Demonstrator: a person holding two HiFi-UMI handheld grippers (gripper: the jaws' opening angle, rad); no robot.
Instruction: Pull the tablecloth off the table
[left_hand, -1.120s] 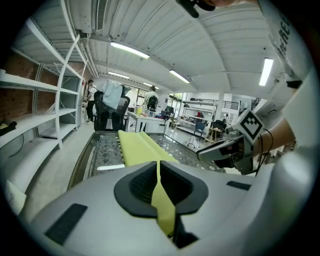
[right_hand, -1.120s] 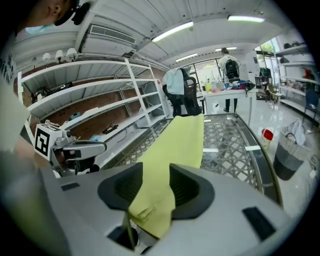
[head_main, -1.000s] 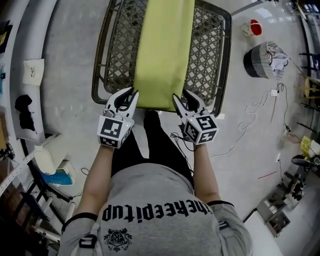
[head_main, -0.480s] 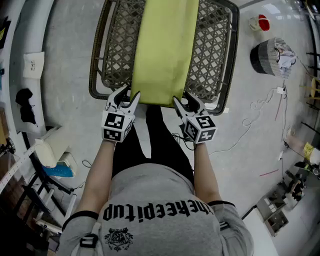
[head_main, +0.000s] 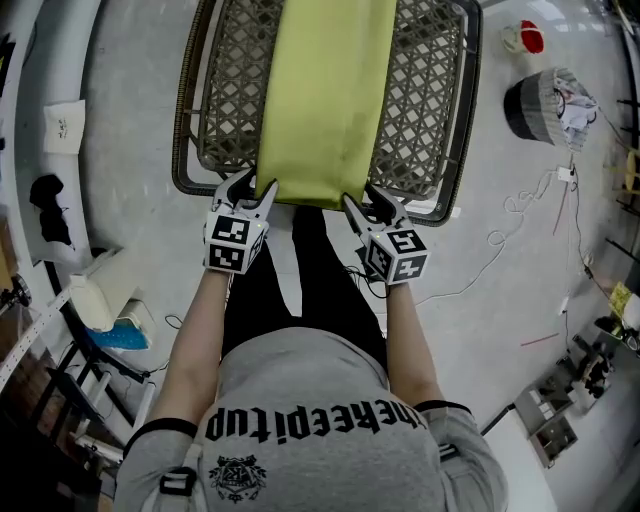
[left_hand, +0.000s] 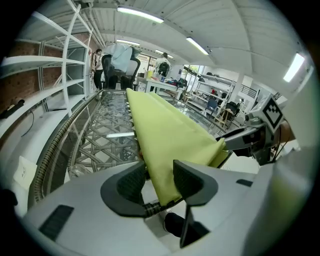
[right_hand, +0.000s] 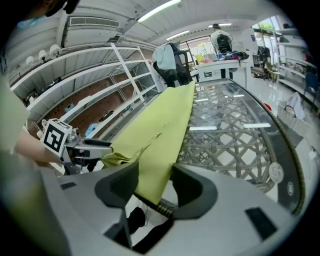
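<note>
**Item:** yellow-green fabric tablecloth (head_main: 325, 90), folded into a long strip.
**Location:** runs from 12 to 6 o'clock down the middle of the glass-topped woven-wicker worktop (head_main: 230, 90). Its near hem hangs just over the worktop's 6 o'clock edge.

**Task status:** not started, as far as can be judged. The whole strip lies on the worktop and none of it has been drawn off. What is left is to clamp both near corners, then haul the cloth toward 6 o'clock until it is clear.

**Left tool** (head_main: 250, 186): at the hem's 7 o'clock corner. Its jaws are wide and have just been opening. The cloth corner hangs between the pads and is not pinched.

**Right tool** (head_main: 365, 197): at the hem's 5 o'clock corner. Its jaws are likewise wide and just opened. The cloth corner stands between them, unclamped.

**Change from the earlier frame:** both tools have sunk and closed in on the hem. They stood beside the corners before and now straddle them. The left tool's jaws were much narrower then.

**Surroundings:** a grey round basket (head_main: 545, 100) on the pale floor at 2 o'clock, well apart from the worktop.
</note>
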